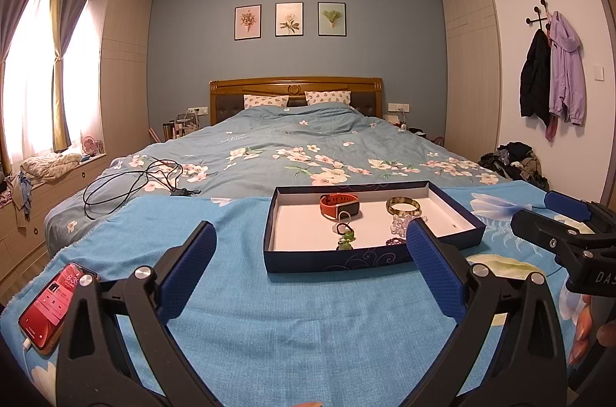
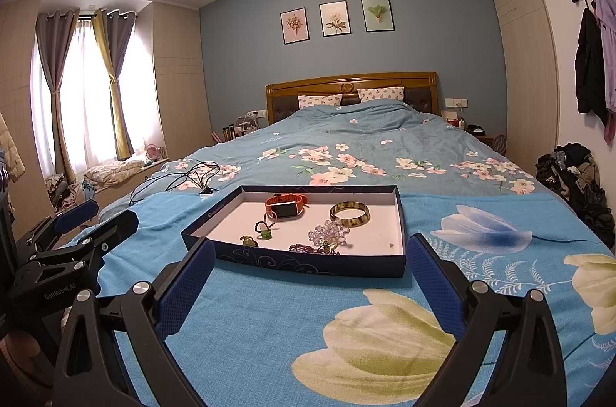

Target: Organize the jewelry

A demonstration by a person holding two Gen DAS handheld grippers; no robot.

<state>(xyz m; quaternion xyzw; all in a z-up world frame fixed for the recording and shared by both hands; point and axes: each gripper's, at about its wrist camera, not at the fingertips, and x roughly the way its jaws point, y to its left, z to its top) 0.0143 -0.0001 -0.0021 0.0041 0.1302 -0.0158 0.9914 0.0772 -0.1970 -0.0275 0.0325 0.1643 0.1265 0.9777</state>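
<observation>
Woven blue cloth; perhaps cardboard tray.

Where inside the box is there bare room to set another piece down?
The box floor is bare along its right wall, right of the bangle, apart from one tiny speck, and in the back left corner beside the orange watch. The near middle is crowded: crystal bracelet, green charms.
</observation>
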